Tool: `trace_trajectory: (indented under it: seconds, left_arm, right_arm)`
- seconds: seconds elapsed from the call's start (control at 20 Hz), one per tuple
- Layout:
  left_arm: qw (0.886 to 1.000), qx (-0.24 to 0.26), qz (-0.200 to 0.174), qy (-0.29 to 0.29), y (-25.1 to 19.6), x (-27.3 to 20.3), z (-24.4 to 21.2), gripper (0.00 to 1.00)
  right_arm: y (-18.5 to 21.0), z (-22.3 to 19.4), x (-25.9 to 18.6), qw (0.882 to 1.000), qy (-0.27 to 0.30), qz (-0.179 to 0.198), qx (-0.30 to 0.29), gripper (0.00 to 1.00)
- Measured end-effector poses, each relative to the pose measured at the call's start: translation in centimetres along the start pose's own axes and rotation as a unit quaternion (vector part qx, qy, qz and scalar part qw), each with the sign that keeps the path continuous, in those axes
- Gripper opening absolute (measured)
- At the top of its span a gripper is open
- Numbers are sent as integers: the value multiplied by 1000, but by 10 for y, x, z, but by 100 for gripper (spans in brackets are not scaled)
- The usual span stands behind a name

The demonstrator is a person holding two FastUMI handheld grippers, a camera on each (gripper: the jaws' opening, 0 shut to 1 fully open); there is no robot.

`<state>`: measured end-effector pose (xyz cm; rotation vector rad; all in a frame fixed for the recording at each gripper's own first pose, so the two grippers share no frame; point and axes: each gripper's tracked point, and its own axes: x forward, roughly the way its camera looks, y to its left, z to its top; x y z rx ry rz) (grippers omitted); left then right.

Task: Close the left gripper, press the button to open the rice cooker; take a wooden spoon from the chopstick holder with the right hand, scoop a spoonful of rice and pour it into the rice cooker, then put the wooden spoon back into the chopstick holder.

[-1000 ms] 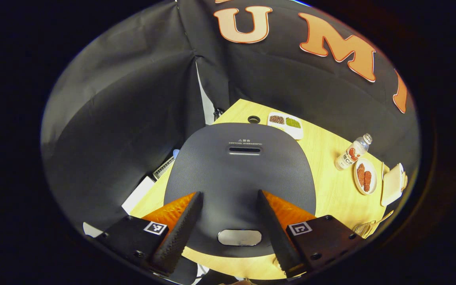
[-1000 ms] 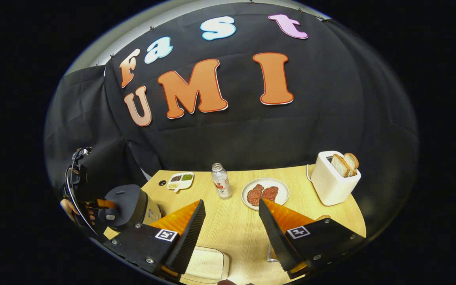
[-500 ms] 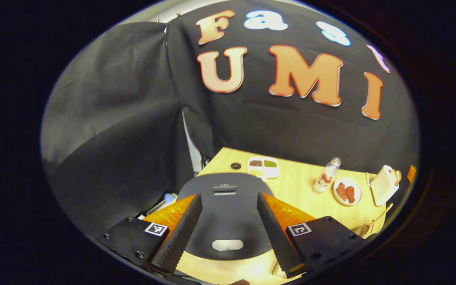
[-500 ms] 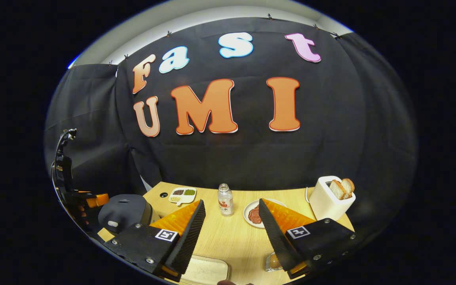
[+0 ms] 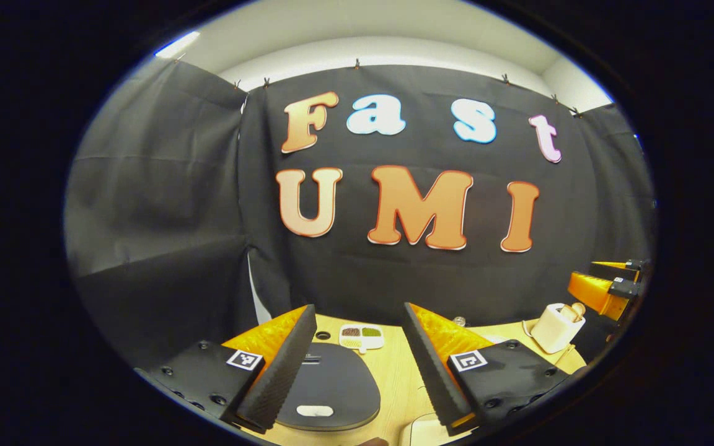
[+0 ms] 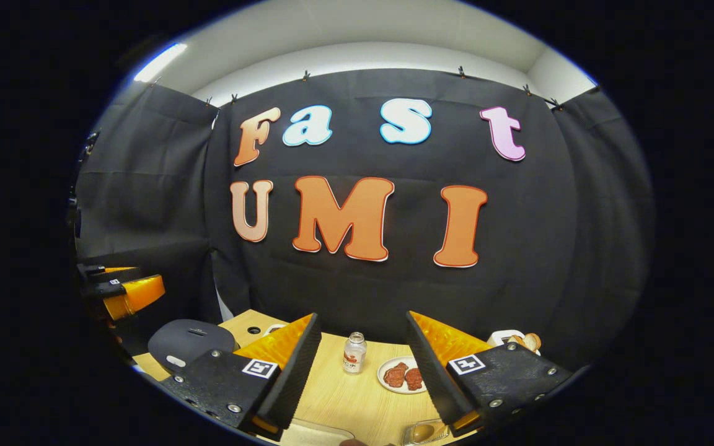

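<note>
Left tool (image 5: 354,365) is spread wide above the counter (image 5: 397,378), well clear of the cooker (image 5: 329,390), whose lid is down. Press its fingers together first, then bring the tip straight down onto the pale button (image 5: 314,411) at the lid's near edge. Your right tool (image 6: 360,371) is spread too, holding nothing. A bottle (image 6: 353,353), a plate (image 6: 401,375) and a toaster (image 5: 556,327) stand on the wood counter; black cloth walls close in the booth. At the low edge sits what may be the holder (image 6: 422,432), too blurred to confirm.
</note>
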<state>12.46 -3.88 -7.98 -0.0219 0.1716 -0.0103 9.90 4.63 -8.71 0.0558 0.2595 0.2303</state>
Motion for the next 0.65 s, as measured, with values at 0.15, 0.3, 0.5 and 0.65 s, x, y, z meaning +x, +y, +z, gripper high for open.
trace_trajectory:
  seconds: [0.15,0.3,0.5,0.65]
  left_arm:
    - [999,5,-8,-32,-8,-10,12,95]
    - [998,-7,-31,-60,-21,-16,23,94]
    - [997,-3,-34,-73,-23,-21,26,93]
    - [996,5,-34,-88,-27,-28,31,95]
  right_arm:
    - [4,2,-3,1000,-4,3,6,85]
    - [-1,2,-3,1000,-6,-3,6,85]
    - [-3,9,-6,1000,-15,-8,11,85]
    - [-4,15,-9,1000,-27,-11,2,85]
